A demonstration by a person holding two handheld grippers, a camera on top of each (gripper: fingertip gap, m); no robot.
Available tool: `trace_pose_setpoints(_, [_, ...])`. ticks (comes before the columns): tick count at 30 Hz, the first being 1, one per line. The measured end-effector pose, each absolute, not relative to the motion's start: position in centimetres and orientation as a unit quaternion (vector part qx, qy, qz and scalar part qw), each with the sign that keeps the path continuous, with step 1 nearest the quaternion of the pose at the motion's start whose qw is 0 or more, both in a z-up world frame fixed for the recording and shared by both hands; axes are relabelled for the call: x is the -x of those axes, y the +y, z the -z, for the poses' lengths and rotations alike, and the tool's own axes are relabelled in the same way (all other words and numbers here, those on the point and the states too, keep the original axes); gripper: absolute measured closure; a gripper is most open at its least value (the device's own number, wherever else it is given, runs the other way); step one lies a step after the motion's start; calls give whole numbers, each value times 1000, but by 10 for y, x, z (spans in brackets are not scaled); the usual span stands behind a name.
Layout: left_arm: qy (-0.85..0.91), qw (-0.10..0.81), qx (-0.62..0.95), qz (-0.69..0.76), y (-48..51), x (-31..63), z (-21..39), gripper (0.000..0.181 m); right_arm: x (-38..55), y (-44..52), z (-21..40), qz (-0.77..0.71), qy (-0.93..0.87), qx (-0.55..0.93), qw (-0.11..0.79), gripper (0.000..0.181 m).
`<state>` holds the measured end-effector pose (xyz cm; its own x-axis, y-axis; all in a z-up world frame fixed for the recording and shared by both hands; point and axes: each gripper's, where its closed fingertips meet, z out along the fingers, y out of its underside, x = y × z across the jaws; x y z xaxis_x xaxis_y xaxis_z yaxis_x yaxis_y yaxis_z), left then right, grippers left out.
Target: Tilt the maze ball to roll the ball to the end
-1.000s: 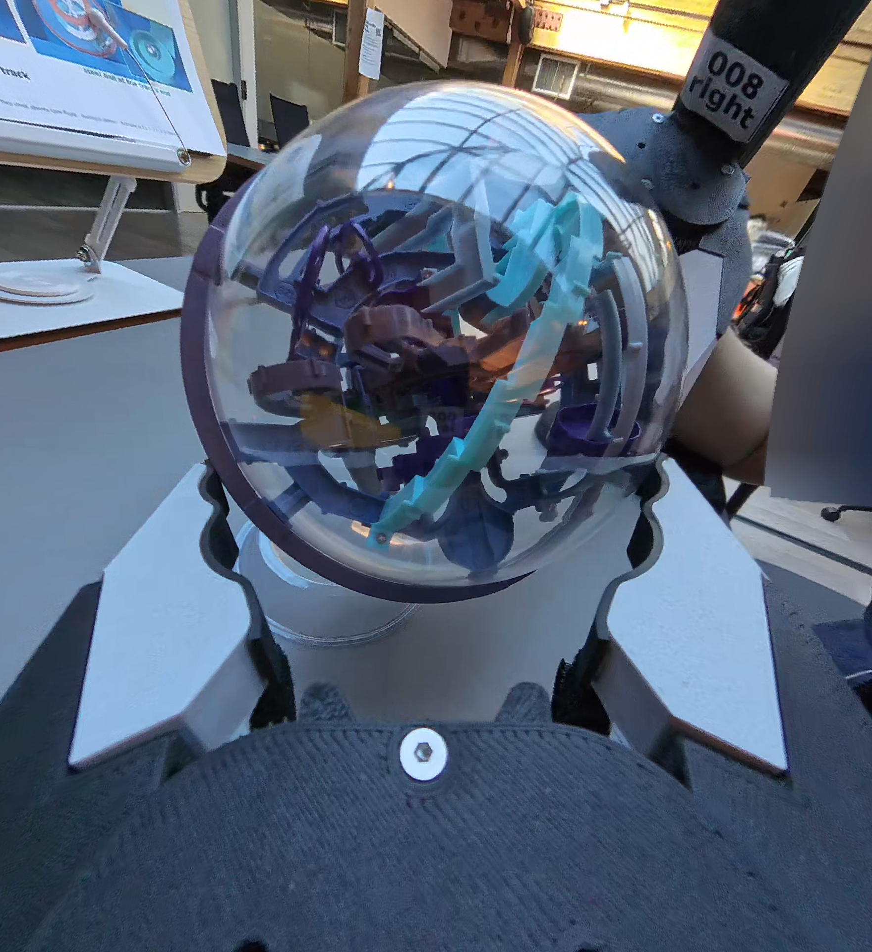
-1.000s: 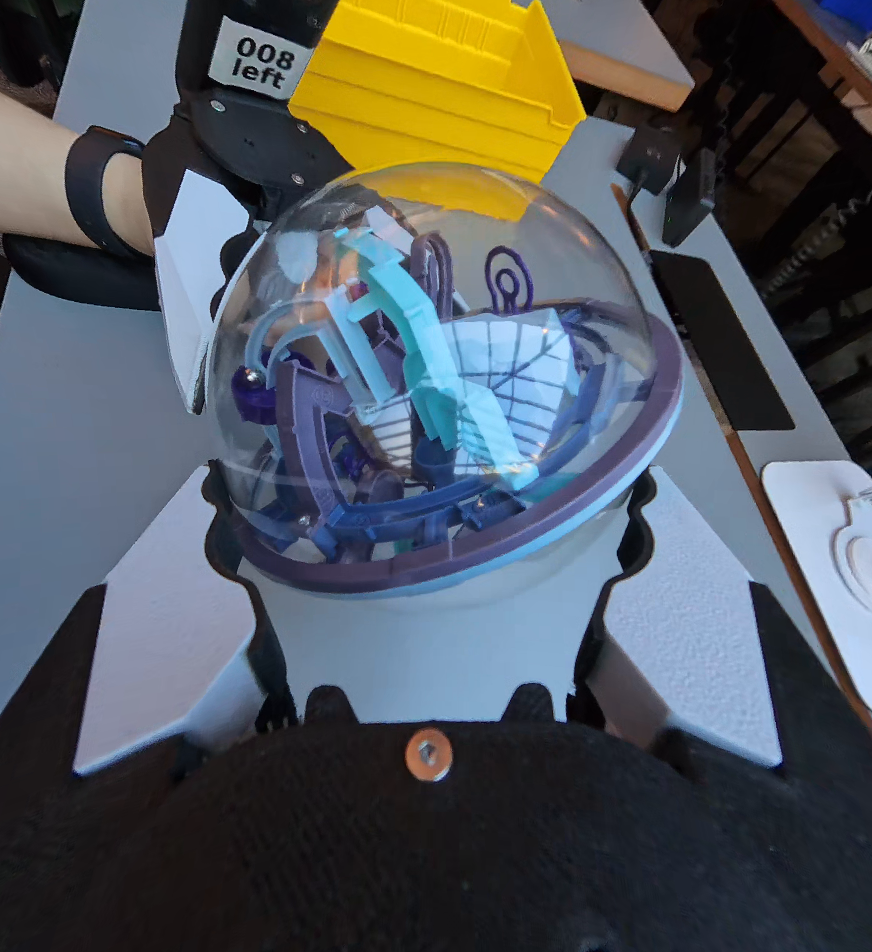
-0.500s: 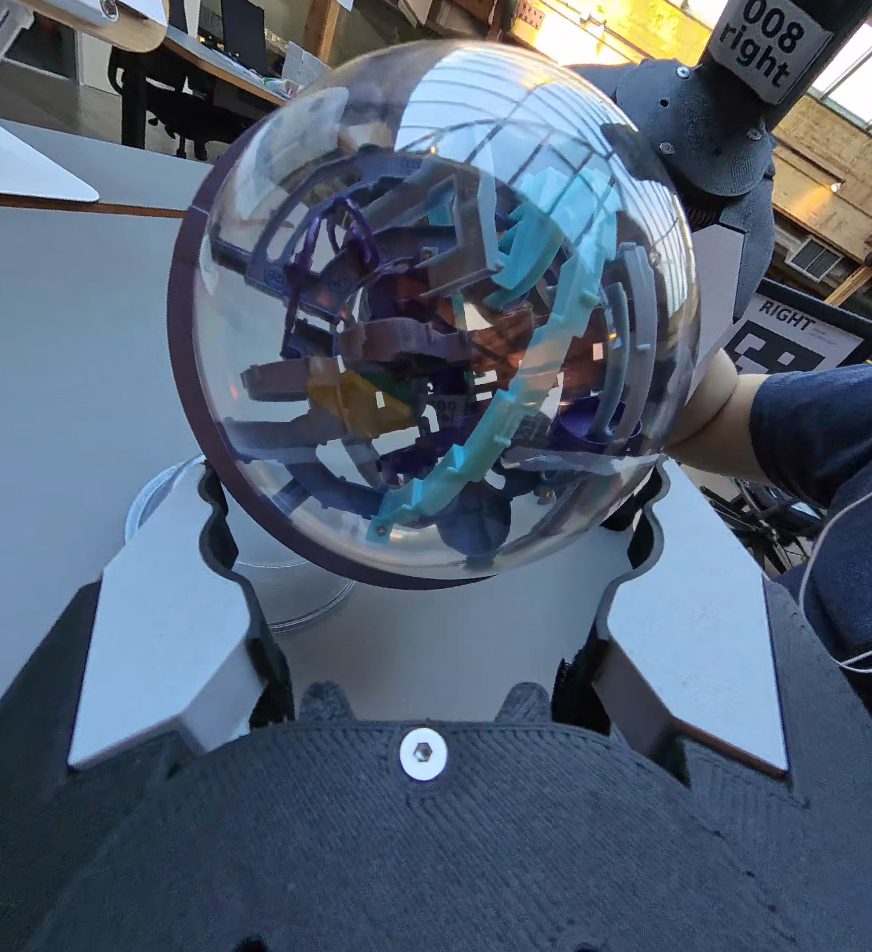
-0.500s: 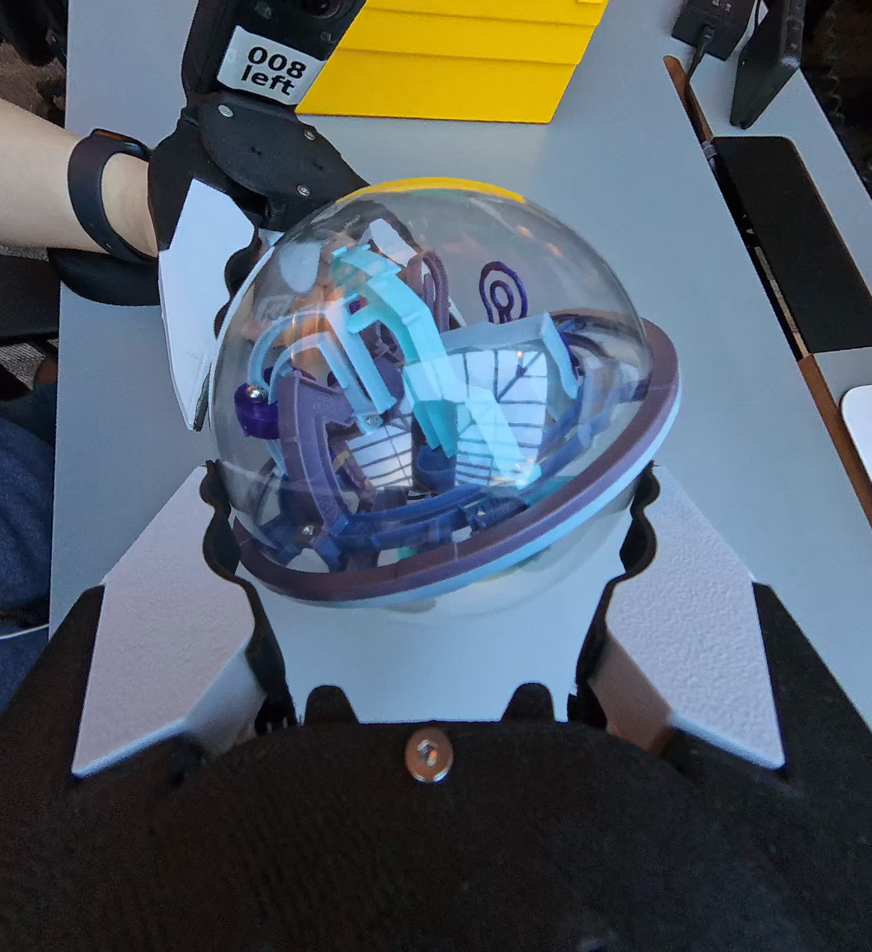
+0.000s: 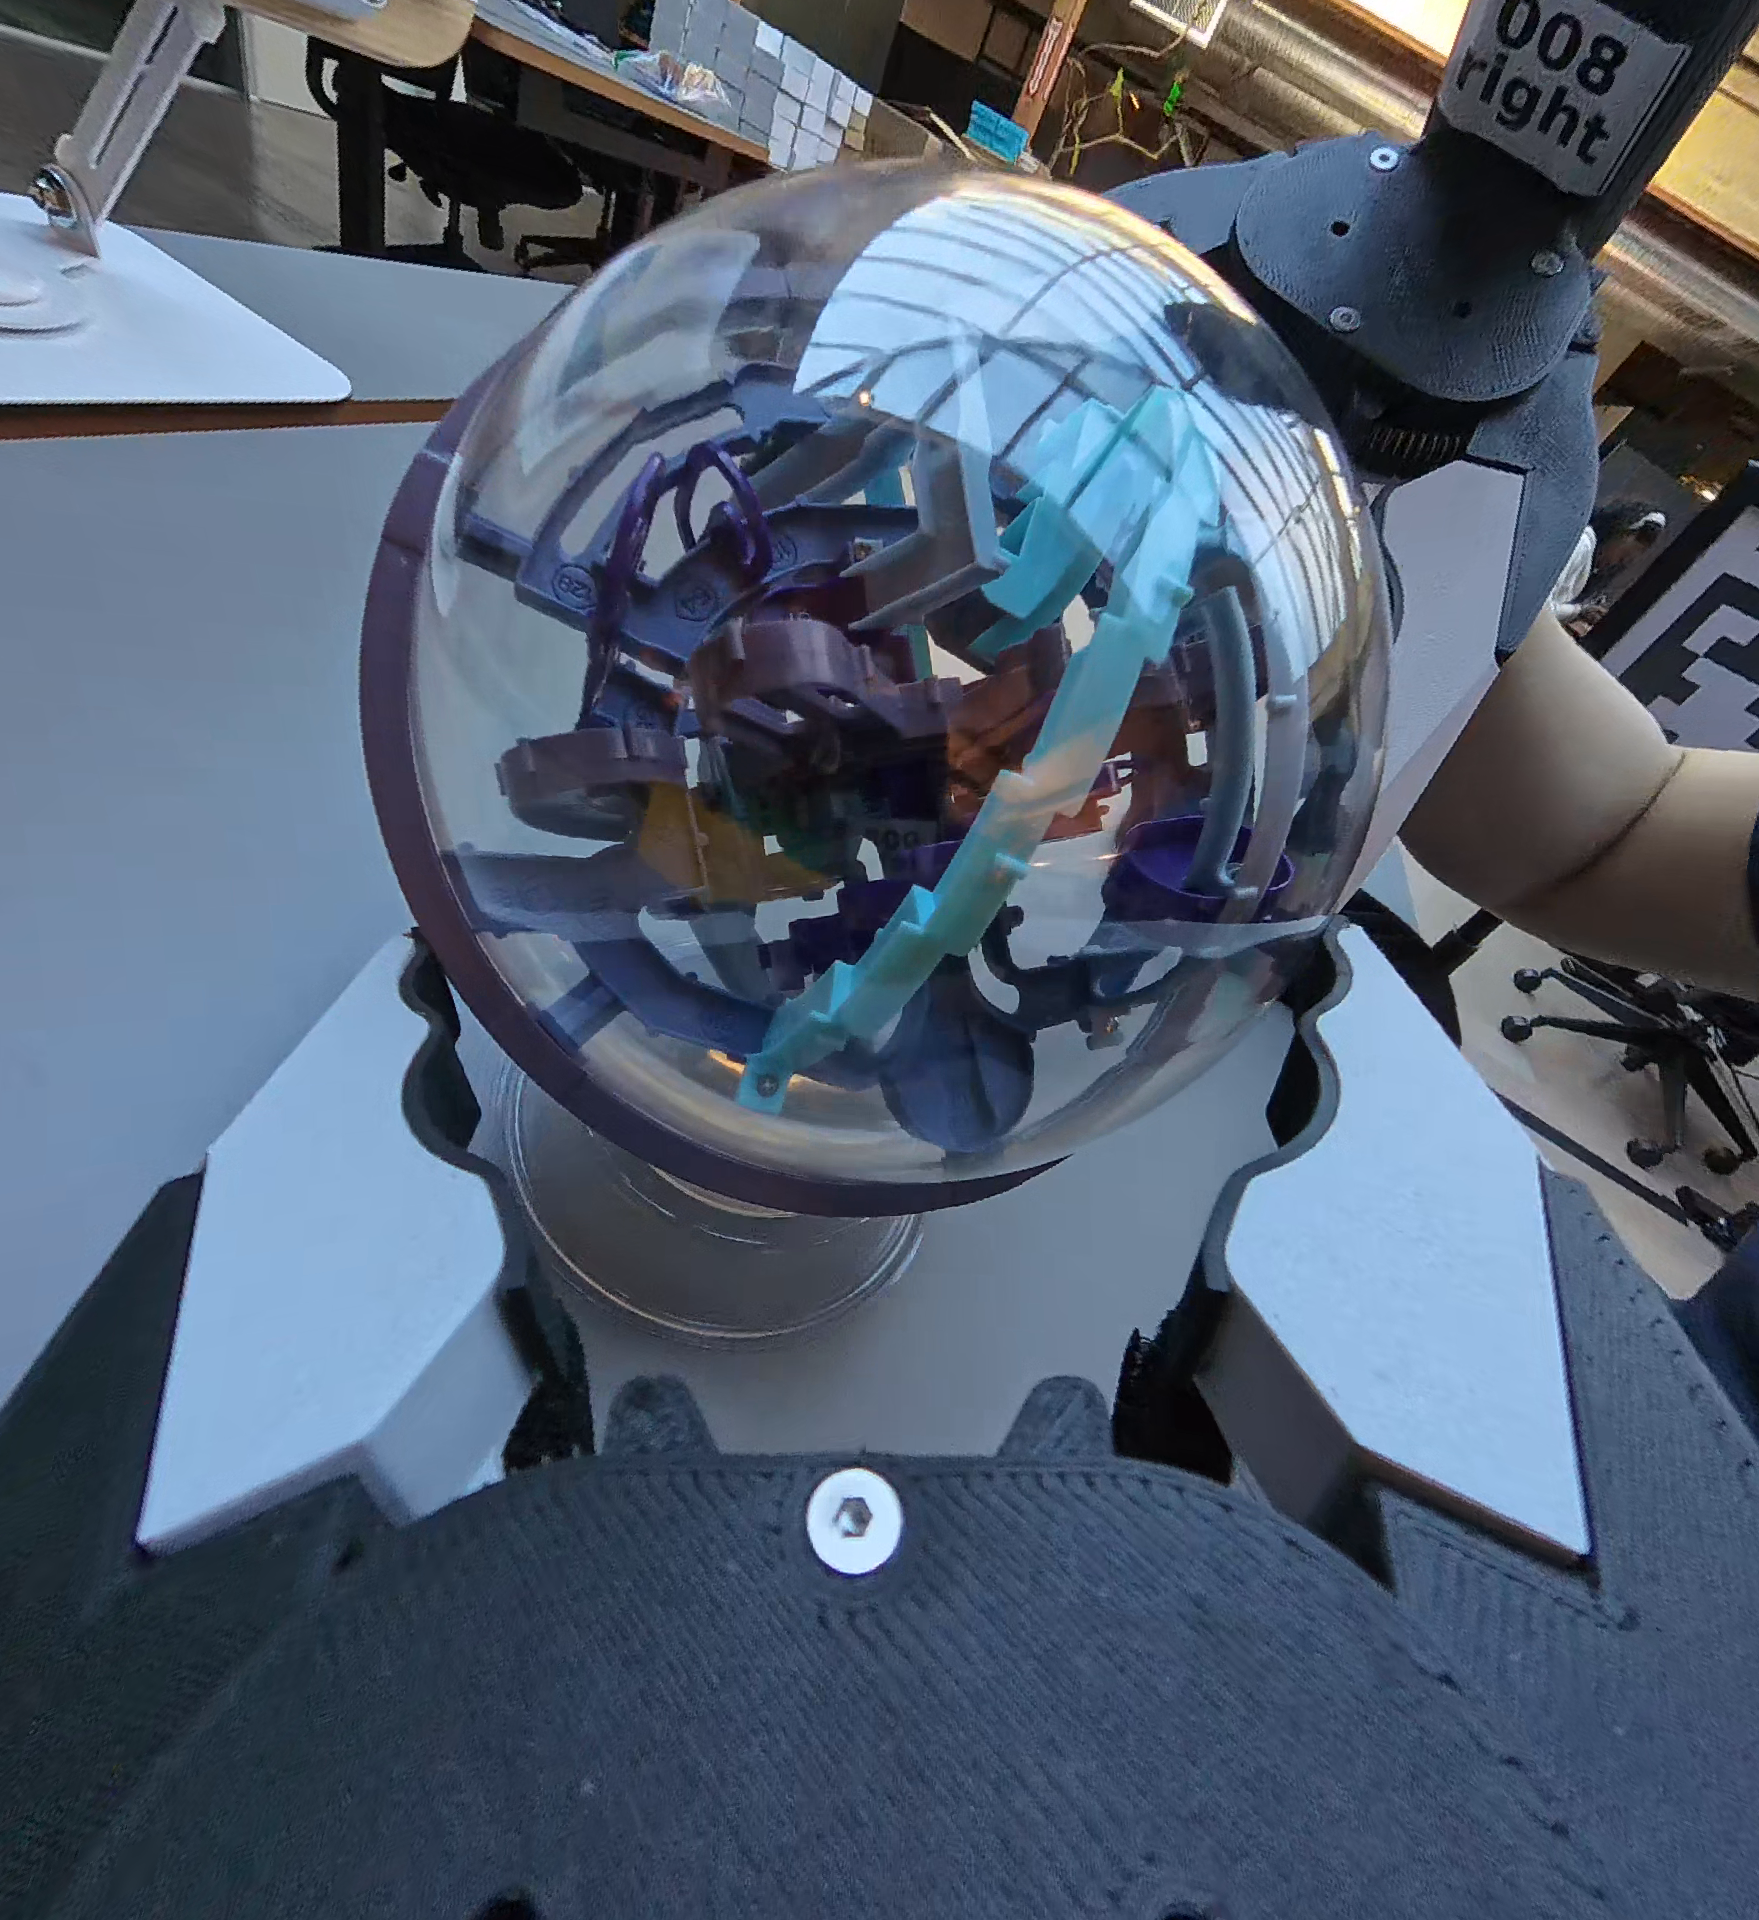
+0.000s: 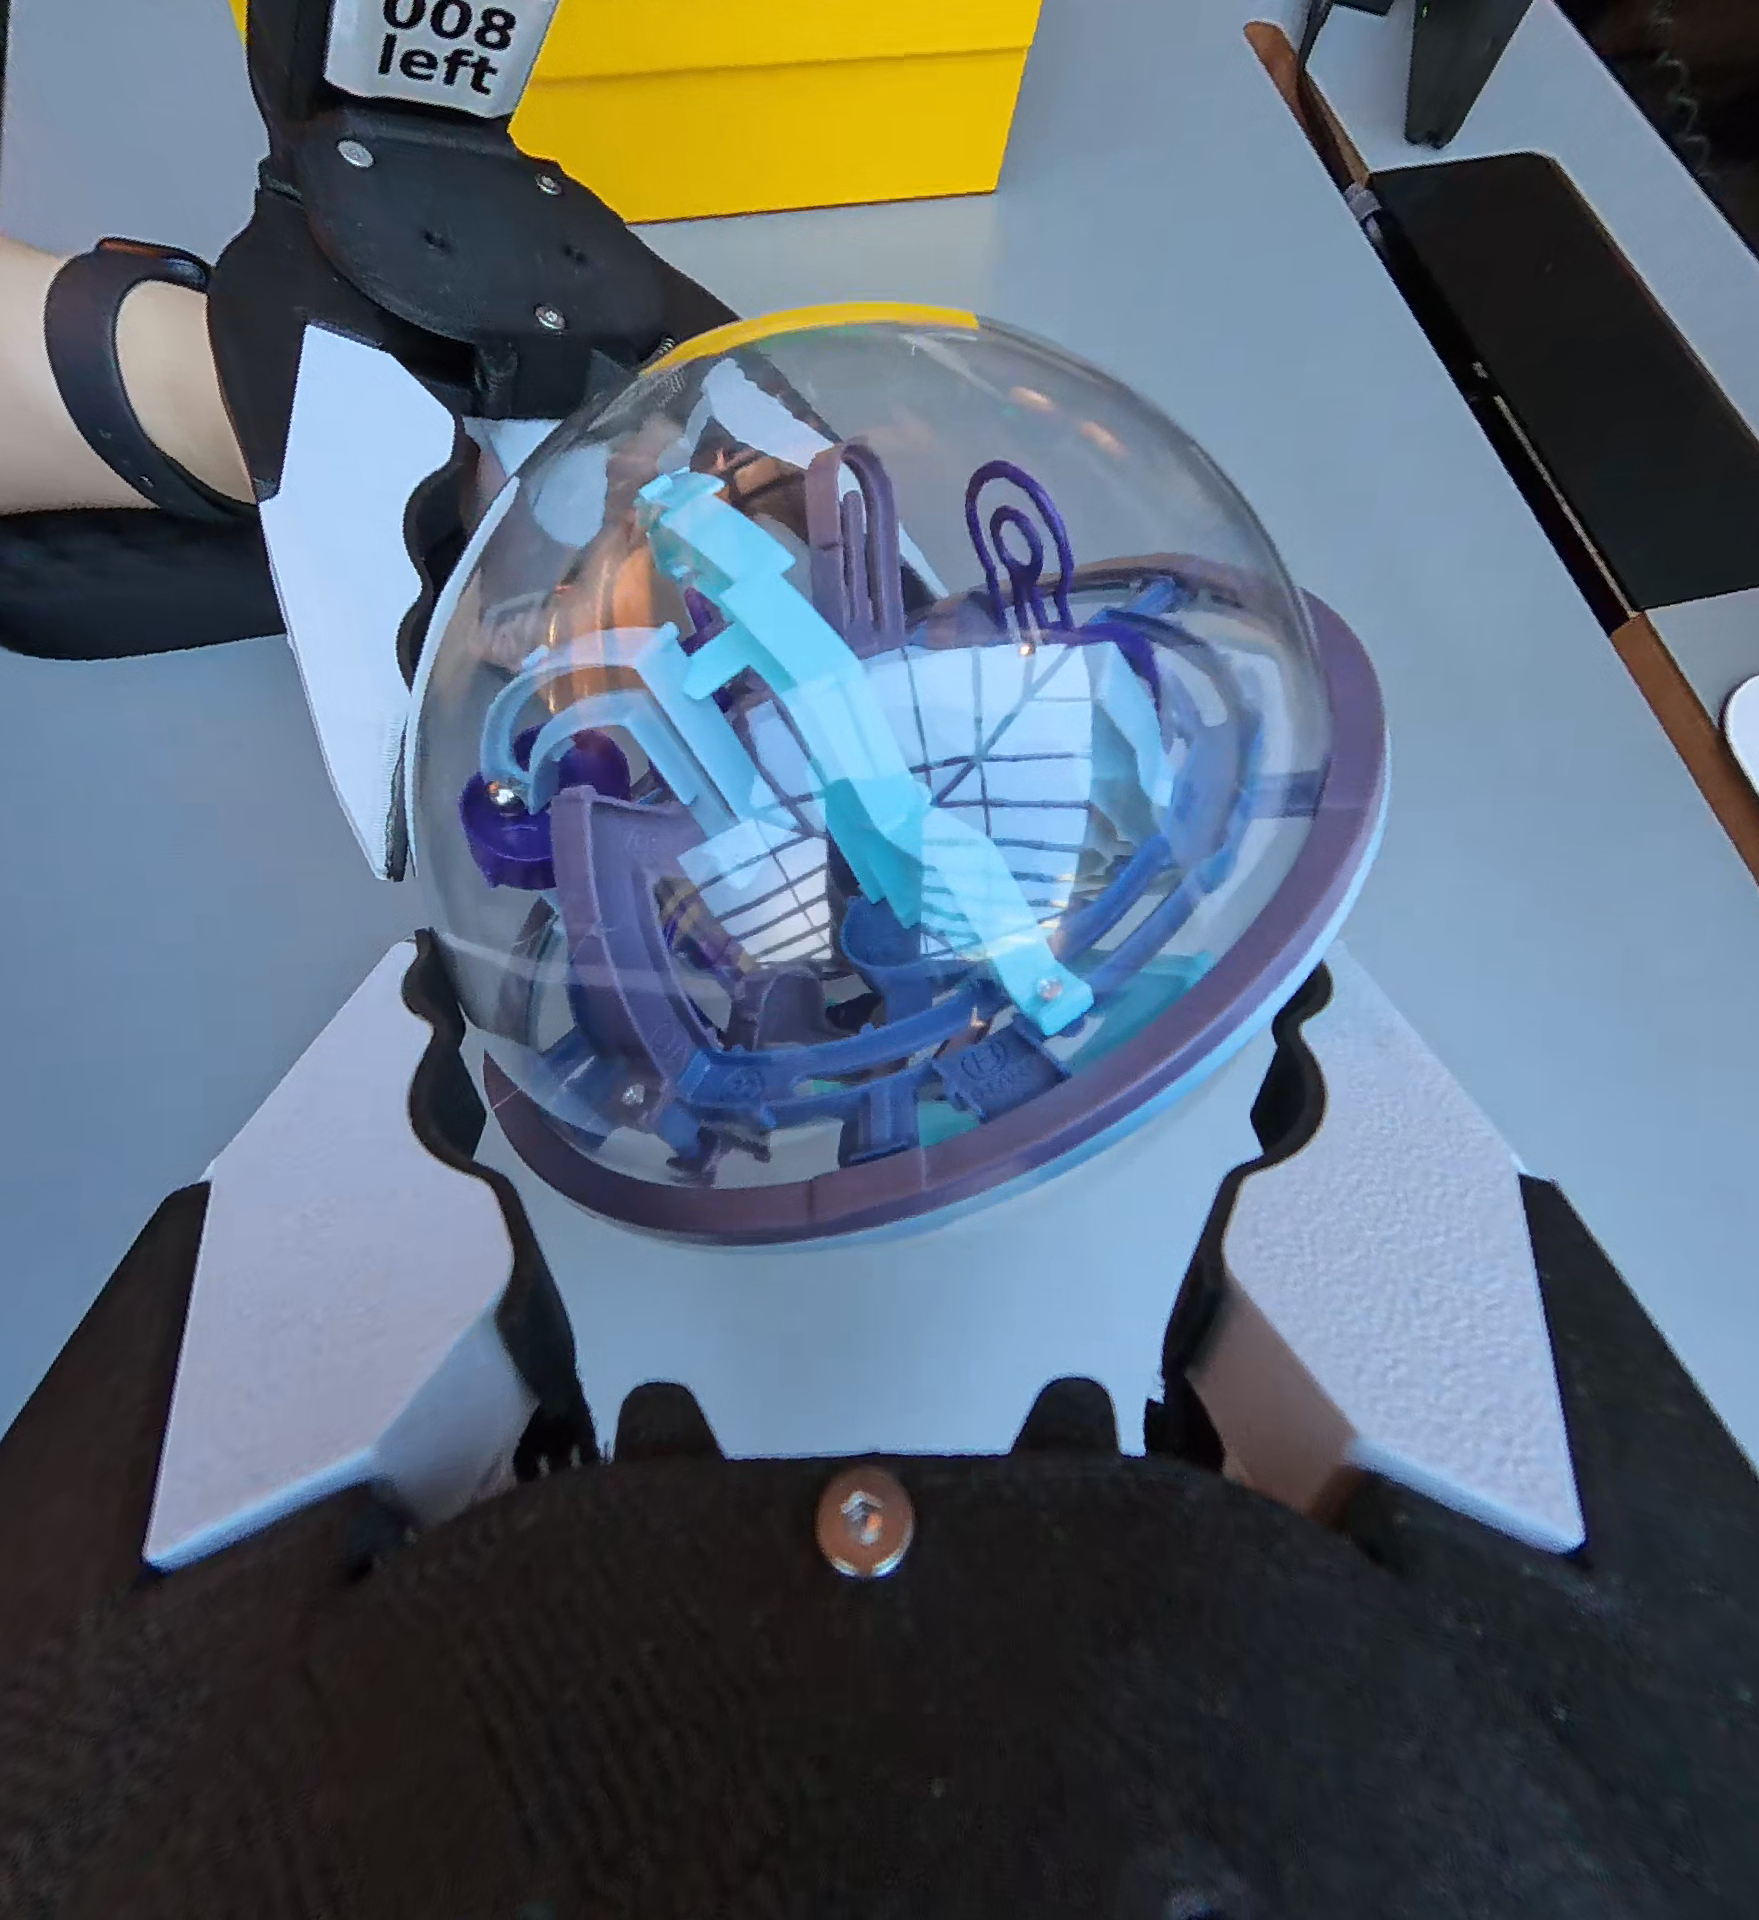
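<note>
Together, the maze ball (image 5: 875,686) is held above the counter (image 5: 148,727) between two grippers, tilted.

It is clasped from opposite sides, the left gripper (image 5: 875,997) and the right gripper (image 6: 870,1023) each with jaws clamped on the clear shell. Small, slow tilts are advised, so the steel ball (image 6: 504,798), seen at 9 o'clock in a purple cup in the right wrist view, is not thrown off its track. Below, at 6 o'clock, a clear round stand (image 5: 709,1273) sits empty; a yellow bin (image 6: 771,104) lies at 12 o'clock, contents unseen.
</note>
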<state>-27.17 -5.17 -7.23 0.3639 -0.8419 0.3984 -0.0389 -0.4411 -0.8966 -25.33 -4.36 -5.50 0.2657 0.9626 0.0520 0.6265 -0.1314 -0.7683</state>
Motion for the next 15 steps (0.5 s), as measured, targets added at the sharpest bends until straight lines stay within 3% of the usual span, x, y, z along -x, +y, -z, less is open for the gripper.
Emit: trace_pose_setpoints(15, [302, 406, 718, 478, -55, 285, 85, 26, 270, -45, 63, -264, -554, 703, 359, 29])
